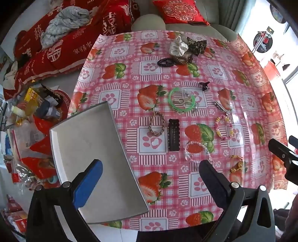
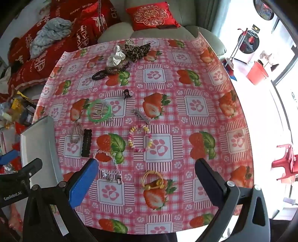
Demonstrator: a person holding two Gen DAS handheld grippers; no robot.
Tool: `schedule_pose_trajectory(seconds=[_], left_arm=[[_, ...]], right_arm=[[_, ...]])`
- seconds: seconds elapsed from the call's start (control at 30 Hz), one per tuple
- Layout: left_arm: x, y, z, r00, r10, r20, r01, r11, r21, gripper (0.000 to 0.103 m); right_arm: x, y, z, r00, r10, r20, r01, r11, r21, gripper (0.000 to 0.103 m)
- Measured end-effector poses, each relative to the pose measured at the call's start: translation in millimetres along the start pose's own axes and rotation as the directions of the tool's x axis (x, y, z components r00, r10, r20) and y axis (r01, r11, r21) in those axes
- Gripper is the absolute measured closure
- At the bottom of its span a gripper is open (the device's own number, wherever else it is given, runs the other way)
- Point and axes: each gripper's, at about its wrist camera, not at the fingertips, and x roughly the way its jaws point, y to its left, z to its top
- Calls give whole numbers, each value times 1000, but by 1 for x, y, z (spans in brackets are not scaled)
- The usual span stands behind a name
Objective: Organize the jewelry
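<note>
Jewelry lies spread on a pink strawberry tablecloth (image 1: 186,78). A grey tray (image 1: 89,149) sits at the table's left edge, also in the right wrist view (image 2: 39,141). My left gripper (image 1: 150,173) is open and empty above the tray's right side. My right gripper (image 2: 147,171) is open and empty above a gold bracelet (image 2: 152,180). Nearby lie a pastel bead bracelet (image 2: 140,137), a clear bead bracelet (image 1: 197,150), a black hair clip (image 1: 173,135), a braided bracelet (image 1: 157,123) and a green bangle (image 1: 181,100).
White (image 1: 177,46) and leopard (image 1: 196,44) scrunchies and a black coil hair tie (image 1: 165,62) lie at the far edge. A silver clip (image 1: 221,107) and small black claw clip (image 1: 204,85) lie mid-table. Clutter (image 1: 33,111) fills the floor at left; a sofa with a red cushion (image 1: 178,11) stands behind.
</note>
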Motion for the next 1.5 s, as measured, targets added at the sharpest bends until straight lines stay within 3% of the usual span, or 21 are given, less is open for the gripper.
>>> schedule_pose_trajectory(seconds=[0.27,0.6,1.5], left_arm=[[-11,2,-3,1000,6,8,-6,1000,17,0],[-19,-2,-3,1000,10,19,-11,1000,25,0],[-20,-10,-4,1000,11,15,-12,999,32,0]], right_arm=[[26,-9,17,1000,0,-14,1,999,37,0],[27,-13,29,1000,-5,2,5,1000,30,0],[23,-20,25,1000,-5,10,4,999,35,0]])
